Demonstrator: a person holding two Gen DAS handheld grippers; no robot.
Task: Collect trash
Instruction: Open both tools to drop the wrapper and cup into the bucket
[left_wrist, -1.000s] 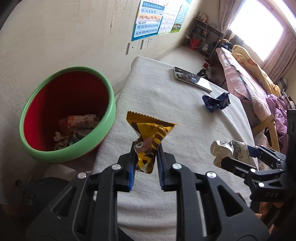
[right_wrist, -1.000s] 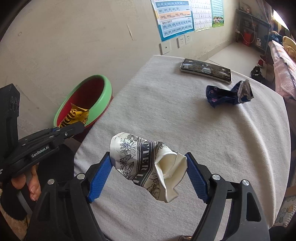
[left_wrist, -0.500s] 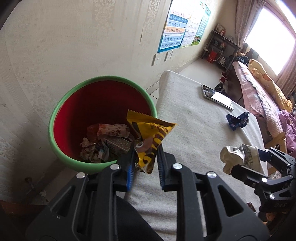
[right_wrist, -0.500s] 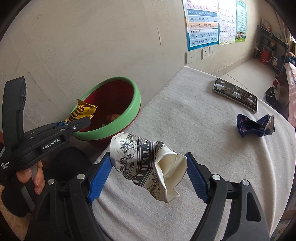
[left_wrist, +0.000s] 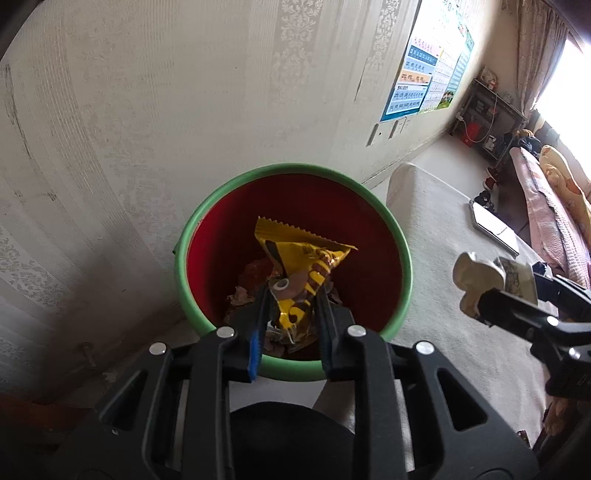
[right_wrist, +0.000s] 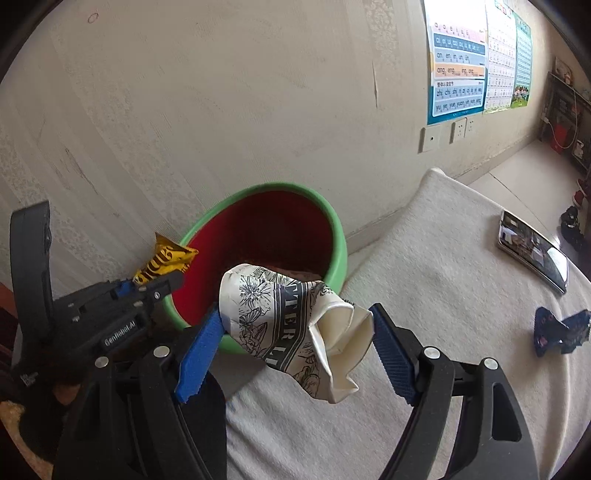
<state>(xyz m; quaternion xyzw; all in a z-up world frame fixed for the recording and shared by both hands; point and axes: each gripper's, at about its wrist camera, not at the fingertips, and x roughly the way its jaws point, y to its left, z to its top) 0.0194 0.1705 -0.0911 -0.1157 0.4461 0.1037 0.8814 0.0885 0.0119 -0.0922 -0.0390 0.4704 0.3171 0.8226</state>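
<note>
left gripper (left_wrist: 290, 310): opening around yellow snack wrapper (left_wrist: 301, 266), poised over red bin (left_wrist: 295, 173) for the drop
right gripper (right_wrist: 295, 334): clamping crushed paper cup (right_wrist: 291, 325) just right, queued next

Glossy yellow foil wrapper (left_wrist: 295, 284); smooth plastic bin (left_wrist: 400, 258), red inside; crumpled matt paper cup (right_wrist: 295, 325) at three o'clock; rough cloth-covered desk (right_wrist: 443, 258).

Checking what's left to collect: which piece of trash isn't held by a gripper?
The blue wrapper, lying alone on the table; the yellow wrapper and crushed cup sit between gripper jaws.
</note>
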